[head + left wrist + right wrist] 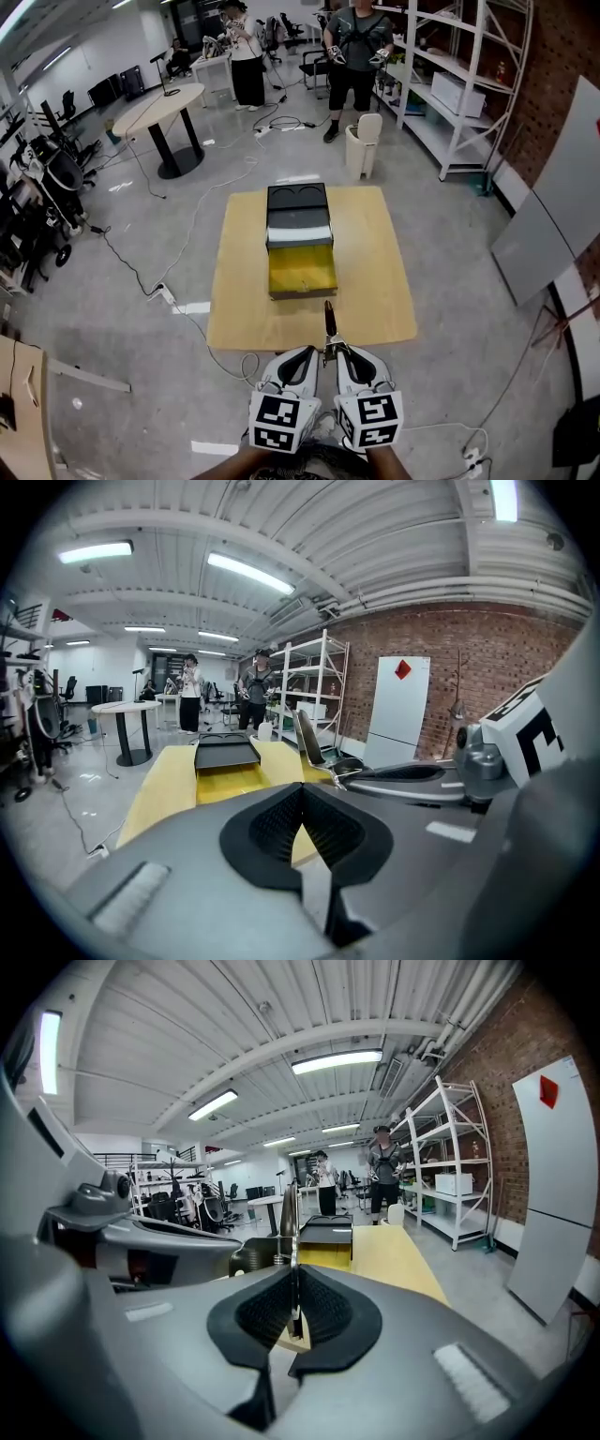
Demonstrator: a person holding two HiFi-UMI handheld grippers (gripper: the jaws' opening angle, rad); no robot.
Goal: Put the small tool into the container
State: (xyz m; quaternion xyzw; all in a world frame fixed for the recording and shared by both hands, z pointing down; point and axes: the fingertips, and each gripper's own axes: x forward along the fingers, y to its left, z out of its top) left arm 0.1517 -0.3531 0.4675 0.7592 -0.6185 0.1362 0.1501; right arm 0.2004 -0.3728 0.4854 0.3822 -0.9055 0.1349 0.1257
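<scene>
A black container point(297, 202) with an open yellow tray point(302, 272) stands mid-table on the wooden table point(384, 281). My two grippers hang side by side just off the table's near edge. The right gripper point(336, 354) is shut on a small thin metal tool point(329, 326) whose blade points toward the container. In the right gripper view the tool point(290, 1227) stands edge-on between the pads of the right gripper point(294, 1302), with the container point(325, 1232) beyond. My left gripper point(315, 354) is shut with nothing in it. In the left gripper view, the left gripper point(302, 803) is shut and the tool point(308, 738) shows to the right.
Past the table stand a white bin point(365, 141), a round table point(159, 108) and metal shelving point(459, 84). Two people stand at the back. Cables and a power strip point(166, 295) lie on the floor at left. Grey panels point(553, 206) lean at right.
</scene>
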